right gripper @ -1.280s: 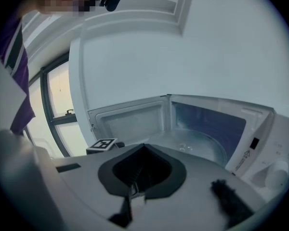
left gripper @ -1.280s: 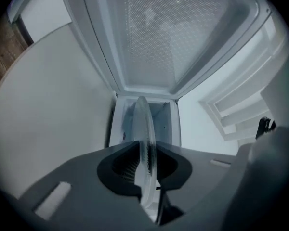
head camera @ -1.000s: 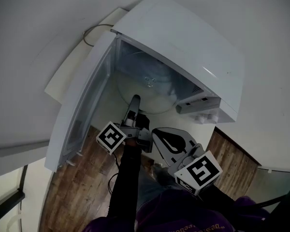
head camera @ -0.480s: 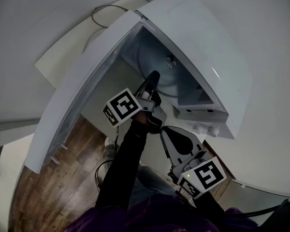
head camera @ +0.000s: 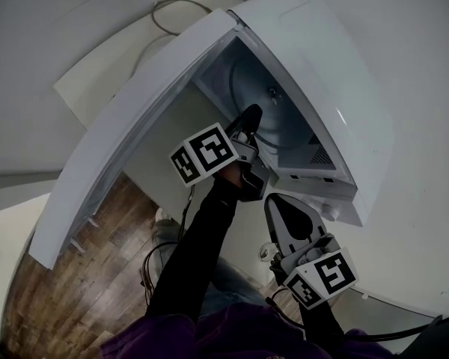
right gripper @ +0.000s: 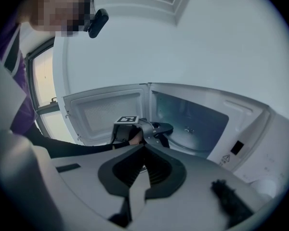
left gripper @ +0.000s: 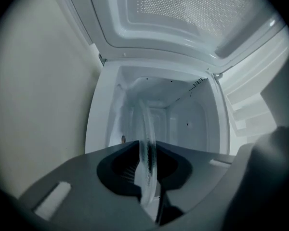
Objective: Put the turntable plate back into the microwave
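Left hand-held gripper at mouth of microwave, jaws narrow, clamped on rim of turntable plate. Plate inside microwave cavity. Door open. Right hand-held gripper outside microwave, near front, jaws together, empty.

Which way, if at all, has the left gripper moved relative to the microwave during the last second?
Yes. The left gripper, its jaws closed on the turntable plate, has moved forward, past the front edge and deeper into the open cavity of the microwave.
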A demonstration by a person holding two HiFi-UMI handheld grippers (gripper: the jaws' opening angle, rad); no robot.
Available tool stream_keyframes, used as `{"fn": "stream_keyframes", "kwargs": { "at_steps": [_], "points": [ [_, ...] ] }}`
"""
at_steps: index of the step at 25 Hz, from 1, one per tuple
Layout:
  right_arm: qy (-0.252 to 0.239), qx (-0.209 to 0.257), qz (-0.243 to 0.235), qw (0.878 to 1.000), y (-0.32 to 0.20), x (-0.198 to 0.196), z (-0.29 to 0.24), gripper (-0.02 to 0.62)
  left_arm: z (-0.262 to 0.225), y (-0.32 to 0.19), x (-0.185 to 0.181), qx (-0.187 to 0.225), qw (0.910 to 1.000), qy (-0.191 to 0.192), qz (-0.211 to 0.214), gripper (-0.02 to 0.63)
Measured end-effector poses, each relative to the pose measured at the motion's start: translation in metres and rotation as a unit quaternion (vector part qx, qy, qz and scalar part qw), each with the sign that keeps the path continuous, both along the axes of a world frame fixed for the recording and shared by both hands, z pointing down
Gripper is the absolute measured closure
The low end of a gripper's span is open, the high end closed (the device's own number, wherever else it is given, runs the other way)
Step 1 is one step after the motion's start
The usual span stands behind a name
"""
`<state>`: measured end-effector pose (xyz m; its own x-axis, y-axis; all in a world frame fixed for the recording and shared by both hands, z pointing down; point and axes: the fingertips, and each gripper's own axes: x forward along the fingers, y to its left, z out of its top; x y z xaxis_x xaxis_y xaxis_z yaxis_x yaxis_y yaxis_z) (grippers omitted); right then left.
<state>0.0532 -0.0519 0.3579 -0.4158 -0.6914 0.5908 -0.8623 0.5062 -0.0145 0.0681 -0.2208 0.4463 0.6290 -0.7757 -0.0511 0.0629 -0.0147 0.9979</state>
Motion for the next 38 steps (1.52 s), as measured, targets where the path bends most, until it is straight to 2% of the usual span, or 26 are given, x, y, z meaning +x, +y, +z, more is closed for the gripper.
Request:
{"fn": "stream_keyframes", "kwargs": {
  "at_steps": [11,17,24,28,32,35,38],
  "points": [
    [0.009,0.000,-0.010,1.000,0.001,0.005,0.001,0.586,0.005,-0.007,0.007,-0.022,0.9996,-0.020,0.003,0.551],
    [0.022,-0.008,-0.012,1.000,-0.001,0.012,0.006,0.586,0.011,-0.013,0.010,-0.042,0.9977,-0.053,-0.003,0.571],
    [0.020,-0.009,-0.004,1.000,-0.001,0.019,0.006,0.586,0.011,-0.016,0.015,-0.044,0.9932,-0.108,0.000,0.574],
    [0.019,-0.009,-0.003,1.000,0.000,0.024,0.006,0.586,0.012,-0.016,0.016,-0.043,0.9877,-0.151,0.001,0.572],
    [0.014,-0.003,-0.009,1.000,-0.001,0.023,0.003,0.586,0.011,-0.018,0.014,-0.042,0.9834,-0.177,-0.005,0.578],
    [0.013,-0.005,-0.008,1.000,0.001,0.024,0.004,0.586,0.014,-0.018,0.011,-0.045,0.9722,-0.230,-0.007,0.561],
    [0.012,-0.004,-0.008,1.000,0.001,0.025,0.004,0.586,0.013,-0.019,0.013,-0.034,0.9658,-0.257,-0.001,0.541]
  ]
}}
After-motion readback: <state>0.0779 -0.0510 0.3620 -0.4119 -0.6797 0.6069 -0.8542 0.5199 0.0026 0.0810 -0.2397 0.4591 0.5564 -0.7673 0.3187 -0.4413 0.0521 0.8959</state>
